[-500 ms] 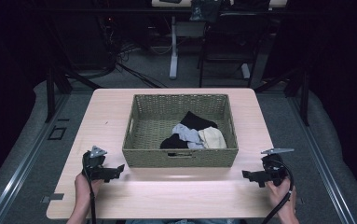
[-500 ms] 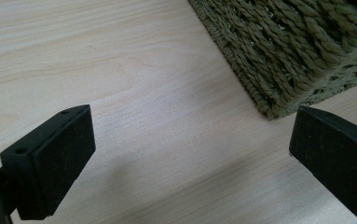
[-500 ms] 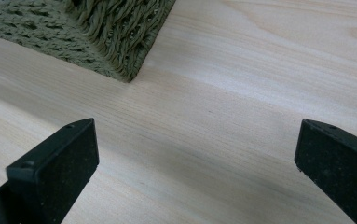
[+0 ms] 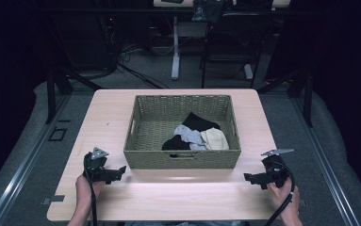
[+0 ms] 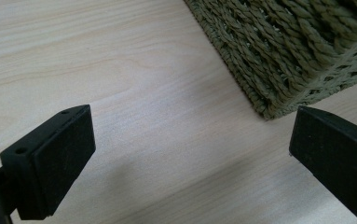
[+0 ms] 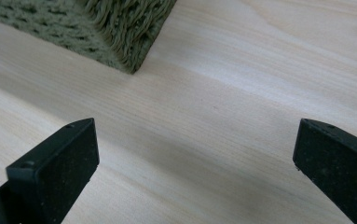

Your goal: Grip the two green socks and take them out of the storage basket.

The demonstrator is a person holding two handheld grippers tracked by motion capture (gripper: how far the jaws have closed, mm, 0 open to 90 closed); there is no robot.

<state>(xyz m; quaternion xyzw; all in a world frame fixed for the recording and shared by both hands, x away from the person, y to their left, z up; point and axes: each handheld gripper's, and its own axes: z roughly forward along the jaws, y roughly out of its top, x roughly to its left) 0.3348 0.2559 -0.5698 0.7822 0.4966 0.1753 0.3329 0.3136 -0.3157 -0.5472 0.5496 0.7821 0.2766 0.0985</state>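
A green woven basket (image 4: 150,127) stands in the middle of the pale wooden table (image 4: 168,197). Inside it, toward the front right, lie a black cloth (image 4: 198,122), a light blue cloth (image 4: 188,135) and a cream cloth (image 4: 215,139). My left gripper (image 4: 121,170) rests low at the basket's front left corner (image 5: 269,109), jaws wide apart with nothing between them. My right gripper (image 4: 248,178) sits off the basket's front right corner (image 6: 129,65), also open and empty. Each is held by a hand at the table's near edge.
Bare tabletop runs along the front of the basket and on both of its sides. Beyond the table are a dark floor, cables and the legs of a desk (image 4: 175,56) and a chair (image 4: 225,56).
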